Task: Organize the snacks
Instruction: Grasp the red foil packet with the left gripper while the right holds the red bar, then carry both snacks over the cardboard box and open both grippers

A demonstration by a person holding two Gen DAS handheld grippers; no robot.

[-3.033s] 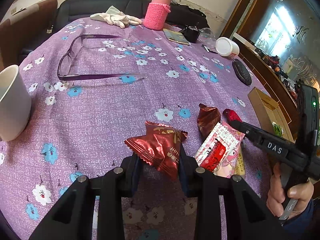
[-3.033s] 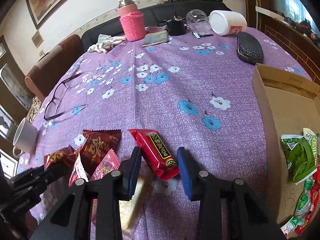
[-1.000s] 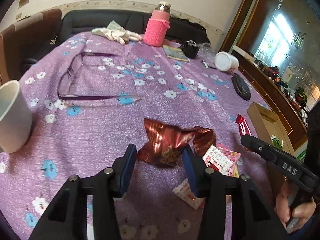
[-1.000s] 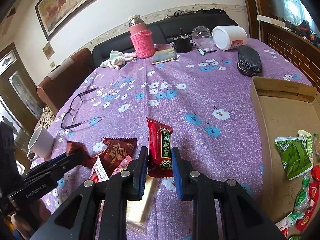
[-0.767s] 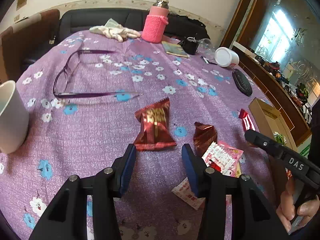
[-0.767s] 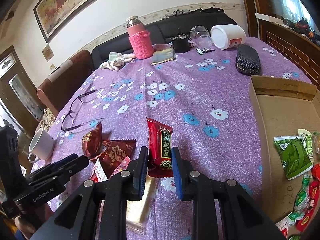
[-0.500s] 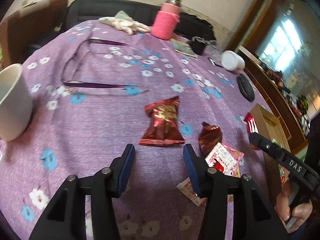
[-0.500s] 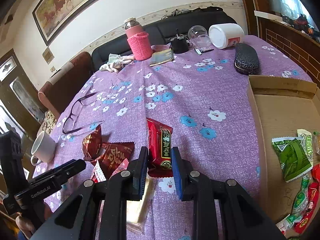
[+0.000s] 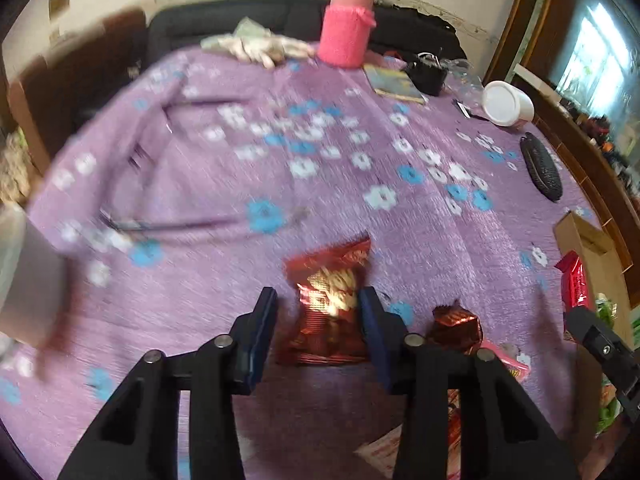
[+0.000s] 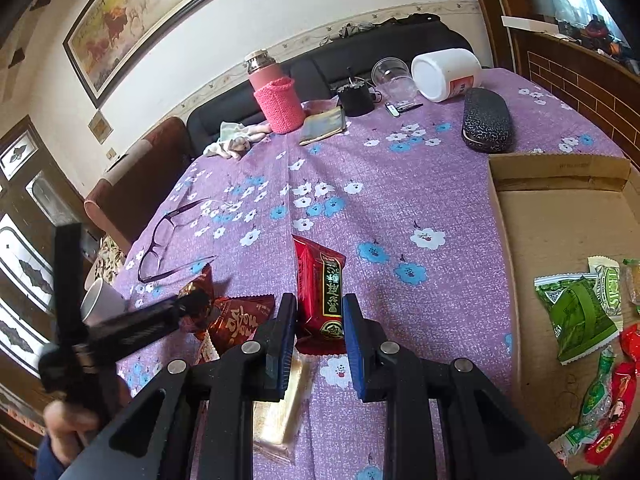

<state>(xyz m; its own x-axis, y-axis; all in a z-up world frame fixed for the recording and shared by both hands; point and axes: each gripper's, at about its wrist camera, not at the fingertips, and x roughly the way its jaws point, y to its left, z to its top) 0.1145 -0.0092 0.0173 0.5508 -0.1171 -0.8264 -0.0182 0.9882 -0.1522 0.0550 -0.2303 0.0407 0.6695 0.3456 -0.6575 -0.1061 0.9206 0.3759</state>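
Observation:
A shiny dark red snack packet (image 9: 328, 304) lies on the purple flowered tablecloth (image 9: 360, 168), between the fingers of my left gripper (image 9: 318, 320). The jaws are closing: the right pad is at the packet's edge and a small gap remains at the left pad. My right gripper (image 10: 318, 300) is shut on a red snack bar (image 10: 320, 276) and holds it on edge above the cloth. The left wrist view shows that red snack bar (image 9: 574, 280) at the far right. A cardboard box (image 10: 560, 240) at the right holds green and red snacks.
A small brown-red packet (image 9: 456, 324) and a pink-white one (image 9: 508, 364) lie right of the left gripper; a golden packet (image 10: 280, 412) lies under the right one. Glasses (image 10: 172, 232), a white mug (image 10: 100, 300), a pink bottle (image 10: 278, 100), a black case (image 10: 486, 120) and a white jar (image 10: 444, 72) stand farther off.
The dark red packet left my left gripper and came to rest on the cloth. The gripper has since moved forward around it and its jaws have narrowed. The right gripper stayed put.

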